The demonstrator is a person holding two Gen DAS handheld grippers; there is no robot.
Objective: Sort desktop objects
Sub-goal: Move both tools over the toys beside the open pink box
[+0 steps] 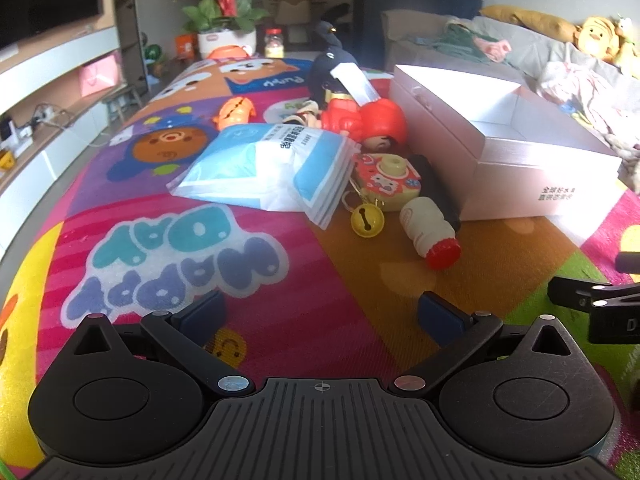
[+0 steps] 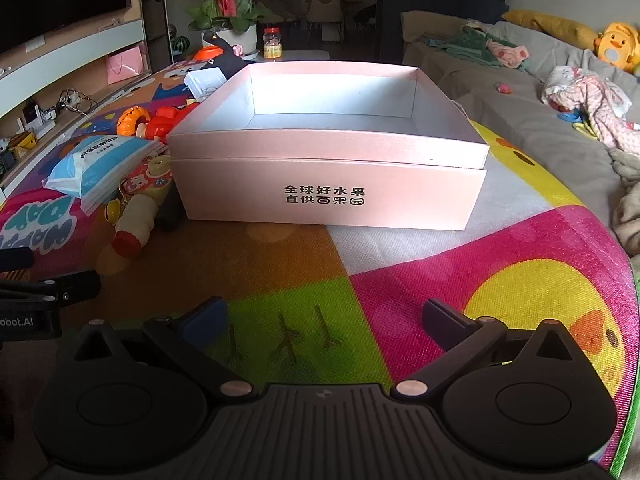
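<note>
An open, empty pink box (image 2: pixel 328 188) stands on the colourful mat, straight ahead of my right gripper (image 2: pixel 324 316), which is open and empty. The box also shows at the right of the left wrist view (image 1: pixel 512 152). Left of it lie a white bottle with a red cap (image 1: pixel 430 228), a yellow bell (image 1: pixel 367 222), a red toy camera (image 1: pixel 386 178), a blue-white packet (image 1: pixel 272 168), a red-hooded doll (image 1: pixel 372 124), an orange toy (image 1: pixel 234 112) and a dark plush (image 1: pixel 330 68). My left gripper (image 1: pixel 322 314) is open and empty, short of the bottle.
A flower pot (image 1: pixel 226 38) and a jar (image 1: pixel 275 43) stand at the mat's far end. A sofa with clothes and plush toys (image 2: pixel 560 92) runs along the right. A TV cabinet (image 1: pixel 48 92) lines the left. The other gripper's tip (image 1: pixel 588 304) shows at the right edge.
</note>
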